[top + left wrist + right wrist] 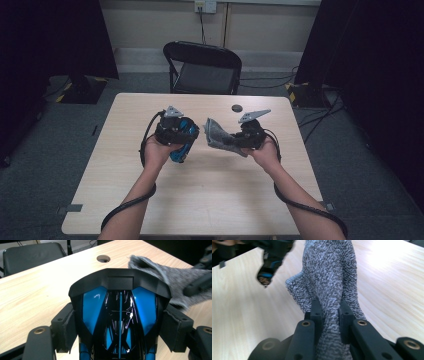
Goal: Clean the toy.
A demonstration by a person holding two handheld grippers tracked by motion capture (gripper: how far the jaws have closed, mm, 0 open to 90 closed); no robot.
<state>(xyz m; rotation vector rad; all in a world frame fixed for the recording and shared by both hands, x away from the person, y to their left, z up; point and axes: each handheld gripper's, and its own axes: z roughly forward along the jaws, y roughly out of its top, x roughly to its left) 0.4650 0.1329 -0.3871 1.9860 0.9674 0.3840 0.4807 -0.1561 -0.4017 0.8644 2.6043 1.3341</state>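
High view, table: pale wooden table [200, 200], my forearms coming in from the near edge, both hands raised above the middle of the top.
High view, left: my left gripper [181, 134] holds a glossy blue and black toy car [182, 145], pointing toward the cloth.
High view, right: my right gripper [231, 140] holds a grey cloth [216, 132], bunched, its free end toward the car; cloth and car near each other, whether touching I cannot tell.
High view, surroundings: small round dark cable hole [236, 108] in the far part of the top; black folding chair [202, 67] behind the far edge; wall socket [205, 6] with a cable hanging from it.
Left gripper view, claw: pads [66, 327] clamped on both flanks of the car [120, 315], which sits nose-out between them, black bumper on top.
Left gripper view, beyond: cloth [172, 275] at upper right, just past the car's front corner; cable hole [103, 258] ahead; chair [32, 255] at upper left.
Right gripper view, claw: jaws pinched together on the cloth [329, 285]; pads [315, 312] press a narrow waist of it, the rest fanning upward.
Right gripper view, beyond: the car's end [268, 272] at upper left, just beside the cloth's edge, above the table [242, 320].
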